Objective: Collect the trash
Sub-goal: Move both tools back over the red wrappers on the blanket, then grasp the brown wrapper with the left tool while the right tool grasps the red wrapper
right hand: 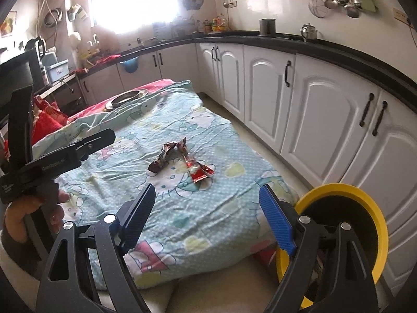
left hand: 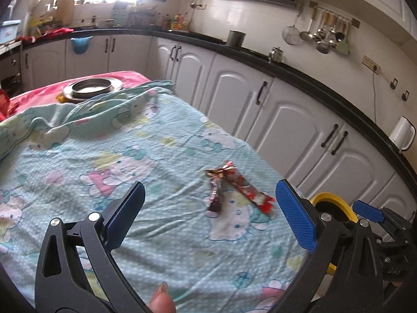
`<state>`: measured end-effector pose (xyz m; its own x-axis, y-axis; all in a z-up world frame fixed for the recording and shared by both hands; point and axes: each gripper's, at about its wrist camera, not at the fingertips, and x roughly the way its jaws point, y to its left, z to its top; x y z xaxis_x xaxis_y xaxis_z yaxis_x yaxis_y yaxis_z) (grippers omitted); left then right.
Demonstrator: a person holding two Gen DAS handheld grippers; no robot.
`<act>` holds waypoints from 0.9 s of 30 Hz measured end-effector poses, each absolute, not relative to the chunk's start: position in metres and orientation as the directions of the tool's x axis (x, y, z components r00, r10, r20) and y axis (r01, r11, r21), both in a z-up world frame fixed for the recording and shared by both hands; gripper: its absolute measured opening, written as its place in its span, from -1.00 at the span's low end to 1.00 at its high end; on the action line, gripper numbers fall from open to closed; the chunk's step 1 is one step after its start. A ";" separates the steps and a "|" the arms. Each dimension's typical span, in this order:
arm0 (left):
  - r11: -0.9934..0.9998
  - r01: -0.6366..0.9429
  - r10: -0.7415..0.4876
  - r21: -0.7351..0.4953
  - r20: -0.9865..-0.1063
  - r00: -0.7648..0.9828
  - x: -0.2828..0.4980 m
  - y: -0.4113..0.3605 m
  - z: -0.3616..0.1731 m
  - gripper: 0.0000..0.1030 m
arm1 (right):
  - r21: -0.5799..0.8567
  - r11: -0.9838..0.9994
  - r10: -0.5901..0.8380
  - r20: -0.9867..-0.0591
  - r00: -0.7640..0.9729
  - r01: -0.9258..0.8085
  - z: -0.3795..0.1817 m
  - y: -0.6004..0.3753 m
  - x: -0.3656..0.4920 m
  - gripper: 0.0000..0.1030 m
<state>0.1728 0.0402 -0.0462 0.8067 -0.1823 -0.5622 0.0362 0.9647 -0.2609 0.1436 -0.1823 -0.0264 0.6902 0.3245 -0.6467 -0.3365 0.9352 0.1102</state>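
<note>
On the pale blue cartoon-print cloth (right hand: 198, 208) that covers the worktop, two crumpled snack wrappers lie touching at their upper ends and splaying apart lower down: a dark brown wrapper (right hand: 161, 157) to the left in the right wrist view and a red wrapper (right hand: 196, 169) beside it to the right. Both rest flat on the cloth, held by nothing. The left hand-held gripper (left hand: 211, 217) hangs above the cloth with its blue pads spread wide, the wrappers lying ahead between its fingers but untouched. The right hand-held gripper (right hand: 207, 215) likewise stands wide and empty, nearer than the wrappers. A yellow-rimmed bin (right hand: 362, 221) with a dark inside sits just off the worktop's right edge, beside the white cupboard doors (right hand: 325, 120). At the far end of the worktop a round metal dish (right hand: 127, 96) rests on a pink cloth (left hand: 41, 94).
</note>
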 end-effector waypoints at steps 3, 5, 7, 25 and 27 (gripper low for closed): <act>0.966 0.009 -0.161 -0.257 -0.576 0.802 0.177 0.051 -0.054 0.79 | 0.099 0.932 0.323 -0.667 0.671 -0.350 -0.035 -0.171 0.156 0.54; 0.966 -0.003 -0.155 -0.260 -0.586 0.795 0.180 0.057 -0.058 0.79 | 0.094 0.932 0.318 -0.679 0.662 -0.351 -0.042 -0.167 0.165 0.54; 0.966 -0.019 -0.146 -0.259 -0.601 0.786 0.185 0.063 -0.063 0.79 | 0.094 0.930 0.317 -0.692 0.649 -0.354 -0.050 -0.162 0.175 0.54; 0.955 0.025 -0.224 -0.295 -0.665 0.713 0.231 0.060 -0.093 0.37 | 0.023 0.897 0.303 -0.758 0.577 -0.441 -0.096 -0.125 0.256 0.51; 0.952 0.038 -0.243 -0.305 -0.673 0.699 0.239 0.057 -0.096 0.32 | 0.017 0.896 0.298 -0.764 0.572 -0.444 -0.100 -0.123 0.259 0.44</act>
